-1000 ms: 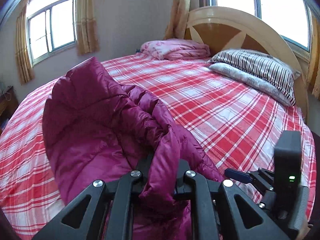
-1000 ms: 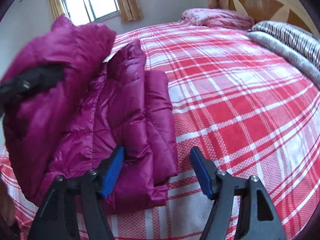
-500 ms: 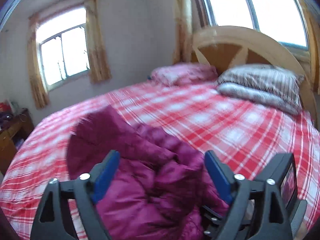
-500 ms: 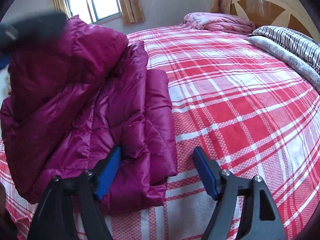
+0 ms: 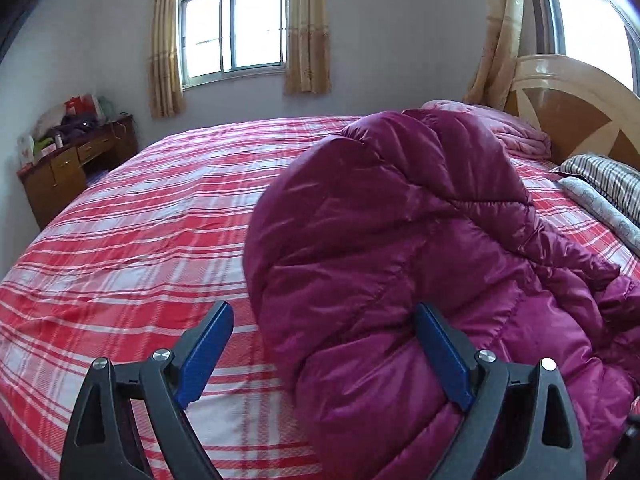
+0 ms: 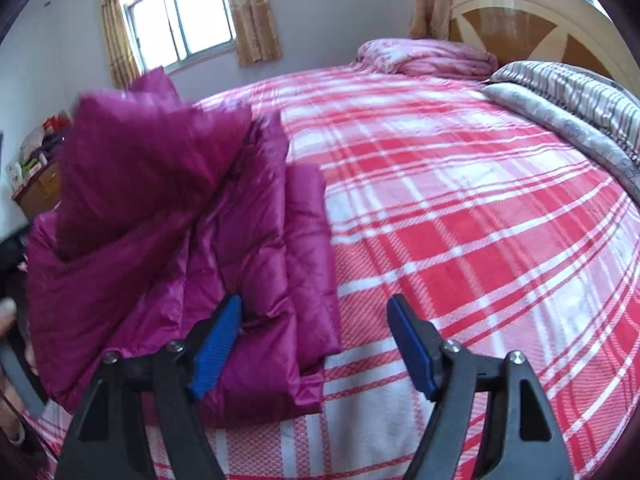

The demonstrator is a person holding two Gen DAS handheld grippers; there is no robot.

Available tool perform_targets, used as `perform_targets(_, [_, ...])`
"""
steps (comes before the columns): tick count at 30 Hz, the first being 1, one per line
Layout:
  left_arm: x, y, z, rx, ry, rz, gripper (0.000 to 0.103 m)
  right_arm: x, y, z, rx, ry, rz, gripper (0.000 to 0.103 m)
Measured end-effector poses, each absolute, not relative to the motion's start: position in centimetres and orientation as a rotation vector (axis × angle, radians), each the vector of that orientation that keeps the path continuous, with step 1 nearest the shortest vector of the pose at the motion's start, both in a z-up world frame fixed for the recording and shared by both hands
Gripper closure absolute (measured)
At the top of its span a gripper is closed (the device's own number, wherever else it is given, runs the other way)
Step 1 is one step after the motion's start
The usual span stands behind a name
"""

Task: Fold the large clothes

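Observation:
A magenta puffer jacket (image 5: 420, 264) lies in a heap on the red plaid bed (image 5: 140, 232). In the left wrist view my left gripper (image 5: 324, 354) is open and empty, its blue pads just in front of the jacket's near left edge. In the right wrist view the jacket (image 6: 180, 248) lies at the left, partly folded, with one flap raised and blurred. My right gripper (image 6: 316, 348) is open and empty above the jacket's near right corner, its left pad over the fabric.
A folded pink blanket (image 6: 424, 56) and striped pillows (image 6: 568, 96) lie by the wooden headboard (image 6: 532, 16). A cluttered wooden cabinet (image 5: 72, 160) stands left of the bed. Bare plaid bedspread (image 6: 480, 220) spreads right of the jacket.
My left gripper has let go of the jacket fold, opened, and swung left. The released flap has dropped over the heap. My right gripper stays open, nearly still.

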State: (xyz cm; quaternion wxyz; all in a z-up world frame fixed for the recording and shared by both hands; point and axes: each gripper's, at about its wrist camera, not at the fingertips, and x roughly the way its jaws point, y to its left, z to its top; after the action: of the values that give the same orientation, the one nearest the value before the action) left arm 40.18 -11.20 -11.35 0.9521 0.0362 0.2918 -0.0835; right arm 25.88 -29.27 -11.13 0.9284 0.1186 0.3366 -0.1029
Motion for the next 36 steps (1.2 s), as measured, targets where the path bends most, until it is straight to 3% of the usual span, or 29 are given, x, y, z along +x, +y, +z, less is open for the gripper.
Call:
perform_targets(7, [39.0,-17.5,-10.8,0.292,0.501,-0.271,0.011,26.1,-29.9,-4.8,0.275,0.539,-0.206,0.025])
perform_targets(11, [39.5,-17.4,-10.9,0.291,0.512,-0.283,0.011,28.3,-29.6,-5.2,0.255,0.602,-0.138,0.026])
perform_targets(14, [39.6,-17.1,-11.1,0.283,0.526,-0.306,0.011,27.8,-29.9,-4.9,0.268,0.586,-0.129,0.033])
perform_targets(19, [39.1,-17.1,-11.2,0.288,0.527,-0.315,0.011,27.6,-29.8,-3.9,0.284,0.56,-0.096,0.03])
perform_targets(21, [39.0,-17.1,-11.5,0.289,0.53,-0.316,0.011,28.5,-28.9,-4.2,0.248,0.59,-0.064,0.025])
perform_targets(24, [39.2,-17.2,-11.6,0.289,0.536,-0.318,0.011,29.8,-27.8,-6.1,0.205,0.678,-0.044,0.027])
perform_targets(25, [39.3,-17.4,-11.7,0.291,0.537,-0.319,0.011,30.1,-27.5,-6.8,0.185,0.71,-0.047,0.033])
perform_targets(26, [39.3,-17.4,-11.7,0.292,0.537,-0.321,0.011,30.1,-27.3,-7.4,0.18,0.734,-0.04,0.057])
perform_targets(27, [39.3,-17.4,-11.7,0.293,0.538,-0.324,0.011,30.1,-27.3,-7.9,0.182,0.753,-0.039,0.073])
perform_targets(30, [39.4,-17.9,-11.6,0.301,0.544,-0.337,0.011,29.2,-27.6,-8.4,0.202,0.776,-0.035,0.087])
perform_targets(36, [38.7,-17.1,-10.2,0.301,0.531,-0.35,0.011,26.4,-27.3,-8.5,0.213,0.832,-0.013,0.09])
